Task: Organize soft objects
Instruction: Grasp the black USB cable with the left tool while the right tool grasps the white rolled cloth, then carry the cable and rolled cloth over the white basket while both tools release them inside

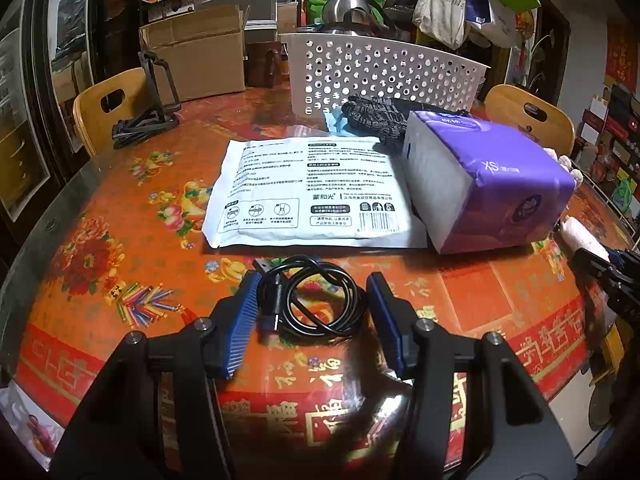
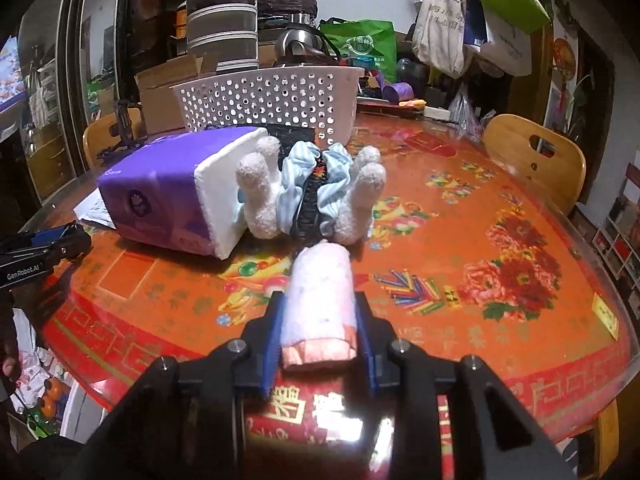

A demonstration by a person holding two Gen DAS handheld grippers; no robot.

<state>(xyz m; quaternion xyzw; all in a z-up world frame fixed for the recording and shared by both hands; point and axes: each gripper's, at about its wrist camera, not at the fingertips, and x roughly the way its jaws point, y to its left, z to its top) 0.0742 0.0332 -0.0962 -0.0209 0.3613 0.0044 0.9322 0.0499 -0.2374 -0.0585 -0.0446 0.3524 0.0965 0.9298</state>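
Observation:
My right gripper (image 2: 320, 304) is shut on a rolled white and pink towel (image 2: 322, 300), held just above the table. Ahead lie a white plush toy in blue striped cloth (image 2: 316, 192) and a purple tissue pack (image 2: 176, 196), which also shows in the left wrist view (image 1: 484, 184). My left gripper (image 1: 312, 292) is open, its blue pads either side of a coiled black cable (image 1: 312, 300) on the table. A white flat pouch (image 1: 304, 192) and a black knit item (image 1: 376, 118) lie beyond. A white perforated basket (image 1: 384, 72) stands at the back.
The round table has a red flowered cover (image 1: 100, 264) under glass. A cardboard box (image 1: 196, 52) and black stand (image 1: 148, 108) sit back left. Wooden chairs (image 2: 536, 160) ring the table. The right gripper shows at the left view's right edge (image 1: 608, 276).

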